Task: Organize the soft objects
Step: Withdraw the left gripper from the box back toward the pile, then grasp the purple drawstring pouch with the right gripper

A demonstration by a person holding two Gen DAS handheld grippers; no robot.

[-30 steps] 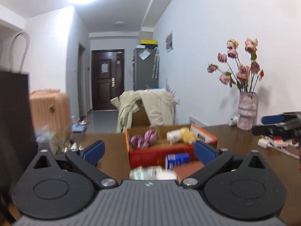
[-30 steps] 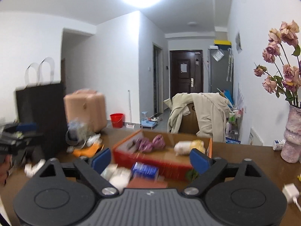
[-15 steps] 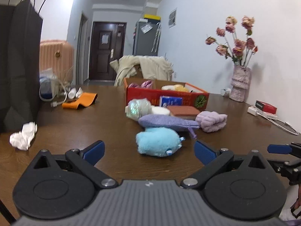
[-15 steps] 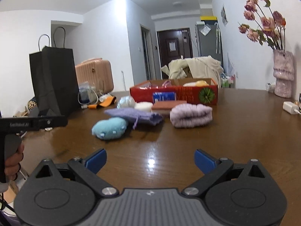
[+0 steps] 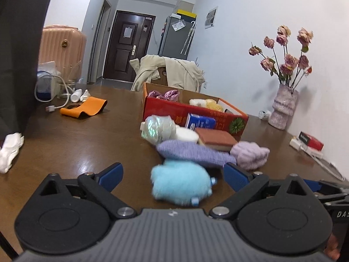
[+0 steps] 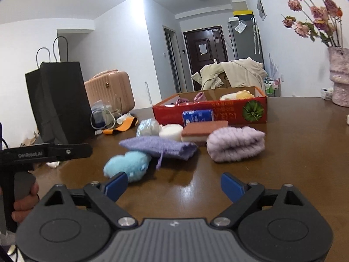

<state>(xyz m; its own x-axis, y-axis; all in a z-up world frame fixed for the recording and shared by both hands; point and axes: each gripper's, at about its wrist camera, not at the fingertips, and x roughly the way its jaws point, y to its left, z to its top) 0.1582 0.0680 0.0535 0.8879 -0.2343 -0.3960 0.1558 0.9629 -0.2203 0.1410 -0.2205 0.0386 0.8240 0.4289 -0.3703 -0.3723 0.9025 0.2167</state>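
Left wrist view, from the left edge across: a black paper bag (image 5: 17,50) stands on the brown table (image 5: 72,144), with a crumpled white tissue (image 5: 9,150) at its foot and an orange strap (image 5: 84,108) farther back. In the foreground the left gripper (image 5: 172,175) stands wide, its jaws having just been closing a little; the fluffy light-blue plush (image 5: 180,183) lies between the blue pads, apart from both. Just behind the plush lies a purple knitted pouch (image 5: 192,151), then a shiny wrapped ball (image 5: 158,128), a white round pad (image 5: 186,134) and a brown sponge (image 5: 217,137). A lilac rolled towel (image 5: 249,155) sits to the right of the pouch. Behind them is the red cardboard box (image 5: 192,111), which holds pink and yellow soft things, with a blue packet (image 5: 200,121) leaning on its front. At the far right a vase of dried roses (image 5: 282,111) stands by the wall.

Right wrist view: the right gripper (image 6: 173,185) is also wide, its jaws having just been closing slightly, with only bare table between them. The plush lies just beyond its left pad.
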